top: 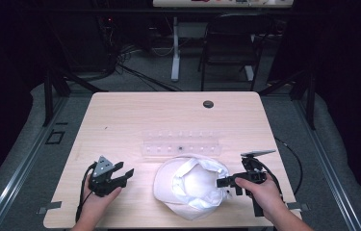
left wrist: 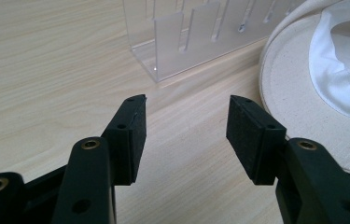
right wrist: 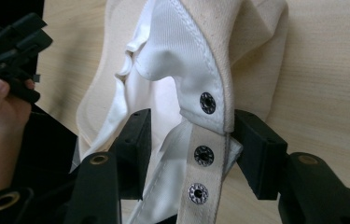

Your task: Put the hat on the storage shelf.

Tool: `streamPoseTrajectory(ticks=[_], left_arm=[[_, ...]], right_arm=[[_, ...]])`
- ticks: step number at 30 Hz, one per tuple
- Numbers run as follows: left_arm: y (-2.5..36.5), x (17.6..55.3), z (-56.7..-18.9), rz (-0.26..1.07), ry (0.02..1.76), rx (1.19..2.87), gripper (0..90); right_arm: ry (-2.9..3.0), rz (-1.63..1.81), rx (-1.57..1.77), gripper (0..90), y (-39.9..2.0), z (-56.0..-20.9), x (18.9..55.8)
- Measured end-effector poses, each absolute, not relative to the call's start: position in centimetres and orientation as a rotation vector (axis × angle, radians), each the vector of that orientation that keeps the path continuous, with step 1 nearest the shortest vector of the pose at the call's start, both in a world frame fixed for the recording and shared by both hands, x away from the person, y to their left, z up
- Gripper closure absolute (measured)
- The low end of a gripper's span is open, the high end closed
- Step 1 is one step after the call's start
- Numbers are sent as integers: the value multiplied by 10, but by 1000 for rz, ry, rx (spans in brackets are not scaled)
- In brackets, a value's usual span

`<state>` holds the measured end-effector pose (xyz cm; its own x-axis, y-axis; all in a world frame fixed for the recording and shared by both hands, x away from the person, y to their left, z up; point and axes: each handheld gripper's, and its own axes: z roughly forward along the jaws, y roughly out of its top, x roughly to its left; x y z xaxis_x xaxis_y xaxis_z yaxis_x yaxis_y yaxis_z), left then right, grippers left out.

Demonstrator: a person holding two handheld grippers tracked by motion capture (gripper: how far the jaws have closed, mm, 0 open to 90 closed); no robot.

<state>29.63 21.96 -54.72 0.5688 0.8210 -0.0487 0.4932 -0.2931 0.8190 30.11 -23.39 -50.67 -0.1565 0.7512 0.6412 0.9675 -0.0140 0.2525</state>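
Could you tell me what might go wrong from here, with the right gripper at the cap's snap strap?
1. The right gripper straddles the snap strap with its jaws apart; closing now may pinch only one layer, or land on a snap and slip.
2. The cap lies upside down, loose on the table; the left gripper is open and apart from it, so a pull could drag the cap toward the clear rack.

R gripper (right wrist: 189, 140) jaws astride cap (right wrist: 238, 56) snap strap (right wrist: 205, 177), L gripper (right wrist: 11, 51) beyond
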Motion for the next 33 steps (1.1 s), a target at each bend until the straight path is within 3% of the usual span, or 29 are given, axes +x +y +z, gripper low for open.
streamPoseTrajectory(ticks=[10,14,33], left_arm=[[219,297,-548,490,1057,1957,482],[219,297,-548,490,1057,1958,483],[218,297,-548,488,1056,1963,484]], right_arm=[[-1954,-957,-1746,606,-237,-494,303],[-1966,-941,-1749,696,-235,-492,304],[-1966,-953,-1732,805,-233,-481,308]])
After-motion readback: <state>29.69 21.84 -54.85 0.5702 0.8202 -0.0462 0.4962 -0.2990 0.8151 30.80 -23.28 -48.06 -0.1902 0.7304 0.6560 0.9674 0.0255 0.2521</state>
